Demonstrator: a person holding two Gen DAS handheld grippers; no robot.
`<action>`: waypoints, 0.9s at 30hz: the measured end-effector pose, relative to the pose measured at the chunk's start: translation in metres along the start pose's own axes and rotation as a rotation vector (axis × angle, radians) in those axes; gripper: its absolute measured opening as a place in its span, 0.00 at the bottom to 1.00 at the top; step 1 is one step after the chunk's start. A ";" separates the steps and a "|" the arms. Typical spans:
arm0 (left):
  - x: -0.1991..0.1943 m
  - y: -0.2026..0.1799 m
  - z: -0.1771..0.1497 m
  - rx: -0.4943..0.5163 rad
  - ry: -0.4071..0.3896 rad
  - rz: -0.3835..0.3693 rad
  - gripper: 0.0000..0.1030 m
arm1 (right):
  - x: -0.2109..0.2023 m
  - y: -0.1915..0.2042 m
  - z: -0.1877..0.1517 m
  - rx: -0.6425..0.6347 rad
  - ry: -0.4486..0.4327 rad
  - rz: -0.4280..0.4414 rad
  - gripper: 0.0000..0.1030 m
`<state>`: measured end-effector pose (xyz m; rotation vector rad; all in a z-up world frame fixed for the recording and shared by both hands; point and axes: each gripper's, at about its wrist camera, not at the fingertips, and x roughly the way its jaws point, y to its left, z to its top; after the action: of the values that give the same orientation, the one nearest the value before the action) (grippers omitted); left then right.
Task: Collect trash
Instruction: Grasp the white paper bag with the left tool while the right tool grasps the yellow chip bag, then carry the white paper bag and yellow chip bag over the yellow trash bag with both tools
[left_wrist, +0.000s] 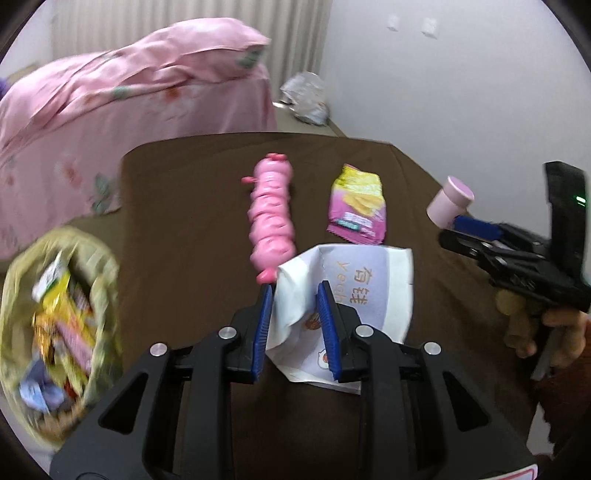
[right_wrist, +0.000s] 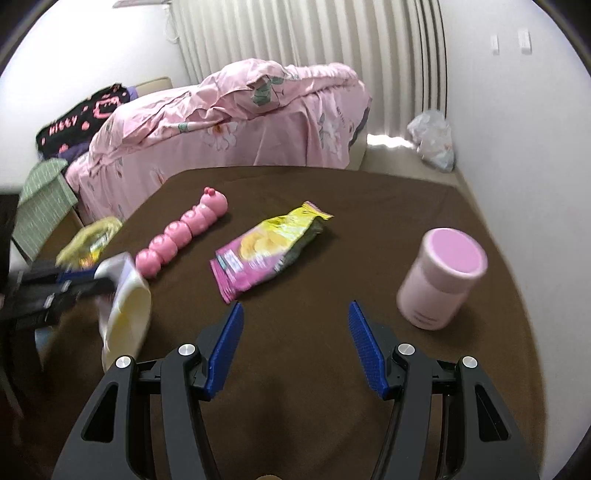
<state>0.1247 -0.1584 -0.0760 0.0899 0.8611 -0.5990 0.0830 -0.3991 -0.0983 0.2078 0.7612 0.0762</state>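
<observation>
My left gripper (left_wrist: 295, 291) is shut on a white paper wrapper (left_wrist: 369, 291) with printed characters, held just above the brown table (left_wrist: 184, 221). In the right wrist view the same wrapper (right_wrist: 125, 310) hangs crumpled from the left gripper (right_wrist: 99, 277) at the left. A pink and yellow chip packet (left_wrist: 360, 205) (right_wrist: 269, 247) lies flat in the middle of the table. My right gripper (right_wrist: 295, 321) stands open over bare cloth, short of the packet, with nothing between its fingers. A woven basket (left_wrist: 107, 266) holding several wrappers sits off the table's left edge.
A pink caterpillar toy (left_wrist: 271, 218) (right_wrist: 181, 232) lies left of the packet. A pale pink jar (right_wrist: 441, 278) stands upright on the right. Behind the table is a bed with a pink duvet (right_wrist: 240, 118), and a plastic bag (right_wrist: 432, 140) by the wall.
</observation>
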 end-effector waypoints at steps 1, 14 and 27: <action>-0.004 0.002 -0.002 -0.021 -0.001 -0.008 0.30 | 0.008 0.002 0.005 0.023 0.007 0.015 0.54; -0.023 0.023 -0.023 -0.138 -0.027 -0.097 0.48 | 0.086 0.033 0.037 0.057 0.081 0.037 0.27; -0.006 0.018 -0.020 -0.179 0.020 -0.113 0.62 | -0.023 0.027 -0.011 -0.047 0.007 0.059 0.07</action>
<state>0.1175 -0.1344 -0.0874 -0.1164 0.9398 -0.6245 0.0585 -0.3745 -0.0846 0.1852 0.7598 0.1507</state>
